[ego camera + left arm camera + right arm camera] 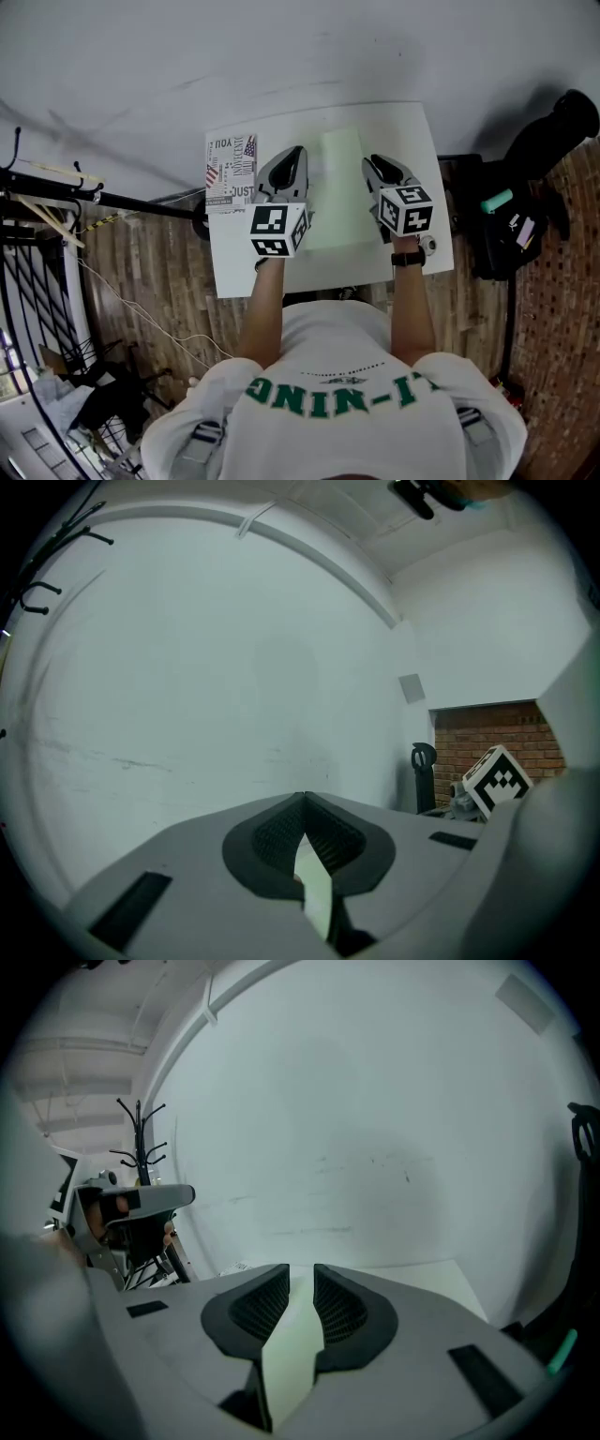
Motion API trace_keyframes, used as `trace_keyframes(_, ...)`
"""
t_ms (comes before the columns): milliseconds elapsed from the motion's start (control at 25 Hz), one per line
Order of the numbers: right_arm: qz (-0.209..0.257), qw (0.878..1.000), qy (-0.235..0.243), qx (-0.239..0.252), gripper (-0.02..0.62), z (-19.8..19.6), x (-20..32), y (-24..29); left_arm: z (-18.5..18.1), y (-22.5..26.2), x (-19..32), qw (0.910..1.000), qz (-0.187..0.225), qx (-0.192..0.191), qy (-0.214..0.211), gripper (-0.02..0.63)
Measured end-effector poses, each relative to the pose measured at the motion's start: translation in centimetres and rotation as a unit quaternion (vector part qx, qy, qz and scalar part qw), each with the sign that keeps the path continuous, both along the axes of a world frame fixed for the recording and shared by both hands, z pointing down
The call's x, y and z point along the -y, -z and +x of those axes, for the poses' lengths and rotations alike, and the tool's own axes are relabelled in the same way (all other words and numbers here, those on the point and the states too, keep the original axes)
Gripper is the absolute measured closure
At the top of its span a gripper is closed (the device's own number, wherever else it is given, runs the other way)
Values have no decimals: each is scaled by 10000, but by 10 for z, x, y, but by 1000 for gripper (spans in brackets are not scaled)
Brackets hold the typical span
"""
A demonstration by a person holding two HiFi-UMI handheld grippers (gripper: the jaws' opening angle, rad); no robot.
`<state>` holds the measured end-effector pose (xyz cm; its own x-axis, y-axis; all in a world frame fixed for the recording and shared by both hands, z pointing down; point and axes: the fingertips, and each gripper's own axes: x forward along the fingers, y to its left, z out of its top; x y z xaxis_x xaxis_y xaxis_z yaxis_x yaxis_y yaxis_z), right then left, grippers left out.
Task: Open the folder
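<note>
Both forearms (pixel 265 309) reach forward side by side, the hands hidden behind two marker cubes (pixel 277 230). One pale green folder (pixel 339 187) lies flat mid-table (pixel 412 127). At its left edge the left gripper (pixel 298 152) has its tips pressed together, empty; at its right edge the right gripper (pixel 375 162) has its jaws slightly parted. Whether either touches the folder is unclear. One printed sheet (pixel 231 172) lies at the table's far left corner.

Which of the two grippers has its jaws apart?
The right gripper: a narrow gap shows between its jaws; on the left gripper the tips meet.
</note>
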<state>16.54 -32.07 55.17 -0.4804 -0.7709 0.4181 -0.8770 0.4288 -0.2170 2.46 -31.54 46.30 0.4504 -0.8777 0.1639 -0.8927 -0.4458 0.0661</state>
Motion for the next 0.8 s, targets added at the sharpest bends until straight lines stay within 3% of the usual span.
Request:
trace_keyframes(360, -875, 9962, -1, 54, 358, 0, 1, -70, -8, -17, 11, 9998, -172, -37, -69, 592)
trace_keyframes(400, -994, 9950, 32, 119, 330, -1, 0, -79, -9, -18, 11, 9998, -198, -47, -62, 592)
trace_keyframes(480, -1264, 9915, 149, 265, 191, -6, -5, -97, -14, -20, 11, 9997, -241, -94, -38, 592)
trace_keyframes(520, -1388, 9897, 202, 291, 156, -8, -7, -105, -17, -20, 12, 9996, -247, -113, -23, 592)
trace_keyframes(800, -2094, 9750, 245, 704, 149, -15, -12, -136, -33, -24, 15, 9993, -315, -200, 89, 592)
